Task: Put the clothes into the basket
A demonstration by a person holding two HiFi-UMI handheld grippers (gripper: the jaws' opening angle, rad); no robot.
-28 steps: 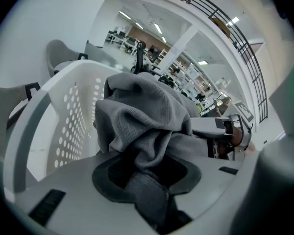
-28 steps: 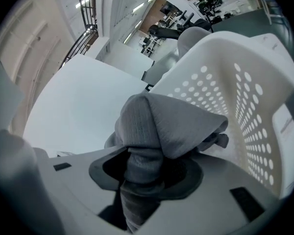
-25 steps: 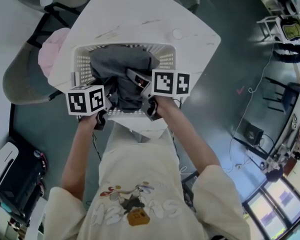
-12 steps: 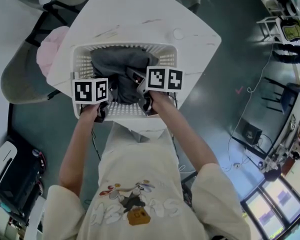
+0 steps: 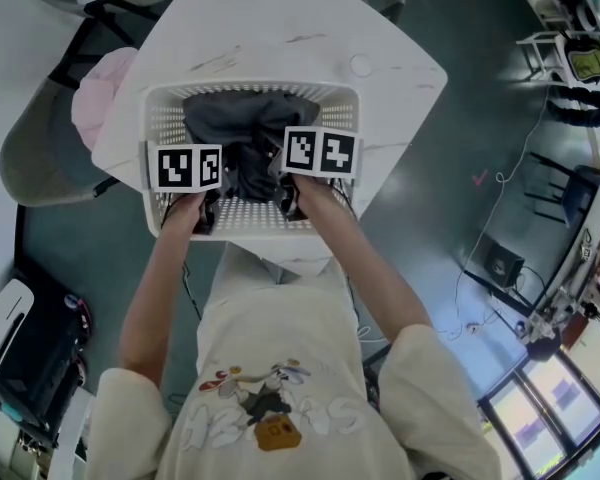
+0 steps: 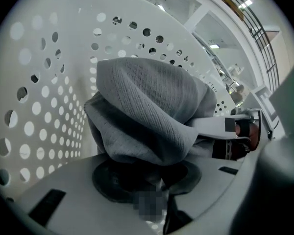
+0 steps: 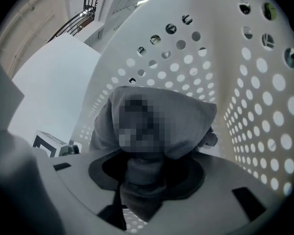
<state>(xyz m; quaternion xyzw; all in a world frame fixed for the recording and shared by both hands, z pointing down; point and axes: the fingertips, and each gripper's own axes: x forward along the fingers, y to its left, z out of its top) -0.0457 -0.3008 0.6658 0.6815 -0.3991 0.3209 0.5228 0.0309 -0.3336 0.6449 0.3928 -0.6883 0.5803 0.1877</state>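
A grey knitted garment (image 5: 242, 133) lies bunched inside the white perforated basket (image 5: 352, 103) on the white table. My left gripper (image 5: 208, 213) is down inside the basket at its near left, shut on a fold of the garment (image 6: 147, 116). My right gripper (image 5: 285, 203) is beside it at the near right, also shut on the grey cloth (image 7: 159, 126), which hangs down between its jaws. The left gripper view has the basket's holed wall (image 6: 44, 111) close on the left. In the right gripper view the holed wall (image 7: 264, 106) is on the right.
The basket sits near the front edge of a white table (image 5: 280, 28). A grey chair with a pink cloth (image 5: 95, 103) stands at the table's left. Dark floor with cables and equipment lies to the right, and a black case (image 5: 25, 358) at the lower left.
Both grippers have sunk into the basket with the grey garment, which now lies lower and more spread inside it. The marker cubes have moved up in the head view.
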